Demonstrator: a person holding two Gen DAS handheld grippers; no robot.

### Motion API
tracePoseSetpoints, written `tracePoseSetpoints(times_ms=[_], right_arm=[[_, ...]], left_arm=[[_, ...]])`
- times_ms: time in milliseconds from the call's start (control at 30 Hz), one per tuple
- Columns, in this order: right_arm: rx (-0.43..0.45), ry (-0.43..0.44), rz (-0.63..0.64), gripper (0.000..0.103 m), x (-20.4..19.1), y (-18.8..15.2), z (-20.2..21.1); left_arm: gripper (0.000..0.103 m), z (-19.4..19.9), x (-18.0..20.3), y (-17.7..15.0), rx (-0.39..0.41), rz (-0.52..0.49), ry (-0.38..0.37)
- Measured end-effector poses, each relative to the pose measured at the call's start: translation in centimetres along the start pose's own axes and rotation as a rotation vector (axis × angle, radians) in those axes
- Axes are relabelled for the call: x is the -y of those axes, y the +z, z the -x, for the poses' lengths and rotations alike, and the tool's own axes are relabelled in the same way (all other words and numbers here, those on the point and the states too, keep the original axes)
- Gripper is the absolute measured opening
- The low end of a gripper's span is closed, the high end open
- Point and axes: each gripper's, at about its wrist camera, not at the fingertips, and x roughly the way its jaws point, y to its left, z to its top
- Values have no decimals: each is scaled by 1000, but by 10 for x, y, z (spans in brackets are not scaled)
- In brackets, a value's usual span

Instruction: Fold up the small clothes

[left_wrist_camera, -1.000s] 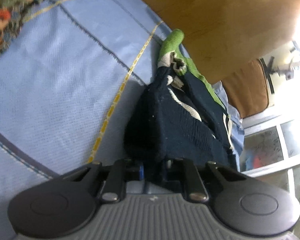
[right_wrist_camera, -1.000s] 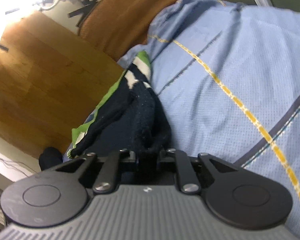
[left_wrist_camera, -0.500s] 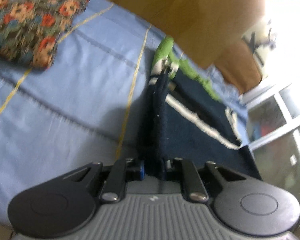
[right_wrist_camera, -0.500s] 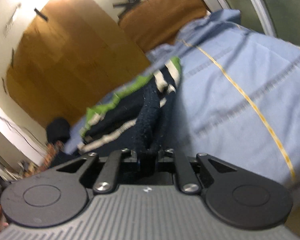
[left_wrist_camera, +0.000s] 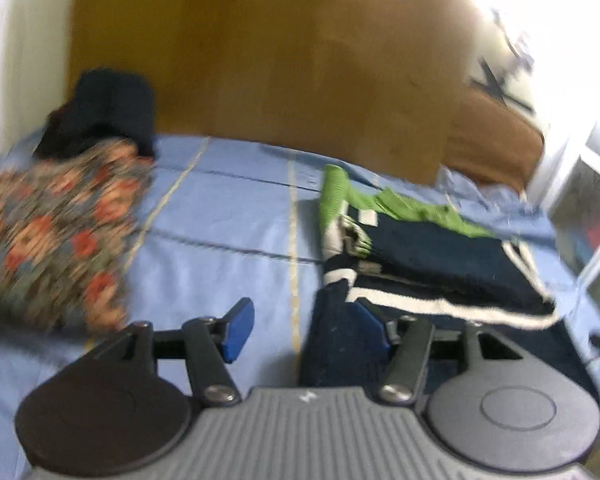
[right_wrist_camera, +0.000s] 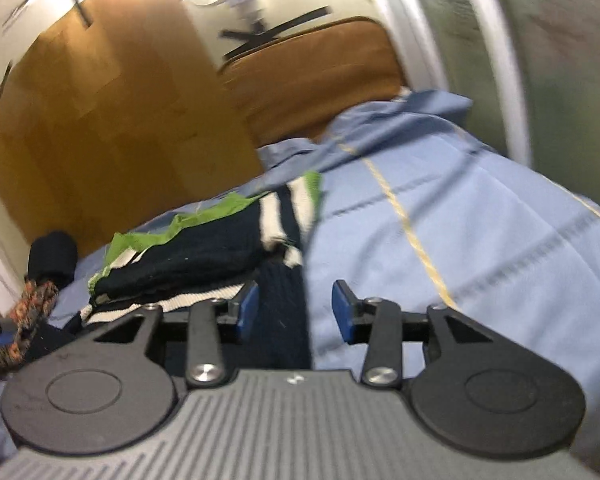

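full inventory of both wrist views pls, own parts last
sweater: 1, navy with white stripes and green trim, folded on the bedsheet, right of the left tool
bedsheet: 1, light blue with yellow lines, covering the bed
floral cushion: 1, multicolour, left on the sheet
dark bundle: 1, black, behind the cushion
wooden board: 1, brown, behind the bed
brown cushion: 1, right of the board
left tool: jaws just opened, sweater edge against right pad
right tool: jaws just opened, sweater edge between, unpressed

Both views motion-blurred – blown-out glare in upper corners, fisheye bending at edges, bedding evenly lit.
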Motion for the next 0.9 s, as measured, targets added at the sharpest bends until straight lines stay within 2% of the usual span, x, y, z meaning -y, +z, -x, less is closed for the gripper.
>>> tracePoseSetpoints(times_ms=[67, 100, 133, 167, 200, 233, 433, 500, 600, 633, 700, 733, 767, 833, 900], right_arm=[[-29, 24, 47, 45, -4, 0, -17], [-47, 29, 73, 45, -5, 0, -26], [-65, 27, 96, 44, -7, -2, -28], [-83, 28, 117, 33, -9, -4, -35], [-88, 25, 144, 17, -12, -7, -35], [-81, 10, 173, 12, -14, -7, -35], [84, 13, 167, 12, -14, 2, -7], [104, -8, 164, 12, -15, 5, -11], [59, -35, 127, 12, -8, 3, -29], [22, -51, 127, 14, -8, 1, -38], [-46, -88, 141, 25, -6, -3, -52], [-26, -102, 133, 39, -5, -4, -49], [-18, -117, 129, 43, -5, -2, -44], [28, -125, 123, 43, -6, 4, -32], [72, -107, 114, 43, -10, 9, -21]], left_arm=[[53, -19, 14, -2, -14, -82, 13], [42, -27, 20, -4, -29, -111, 29], [17, -34, 23, -6, -48, -130, 50], [9, -40, 25, -7, -68, -139, 48], [10, -39, 25, -9, -71, -136, 38], [10, -34, 25, -9, -53, -132, 35], [10, -4, 23, 3, 84, -106, -13], [10, -14, 24, 9, 87, -100, 6], [10, -43, 22, 11, 35, -66, 15], [11, -55, 23, 8, 5, -67, 25], [17, -73, 23, 1, -28, -81, 63], [21, -76, 22, -3, -13, -98, 88], [24, -75, 22, -6, 0, -115, 115], [43, -70, 18, -7, 7, -108, 147], [45, -62, 11, -4, 19, -77, 158]])
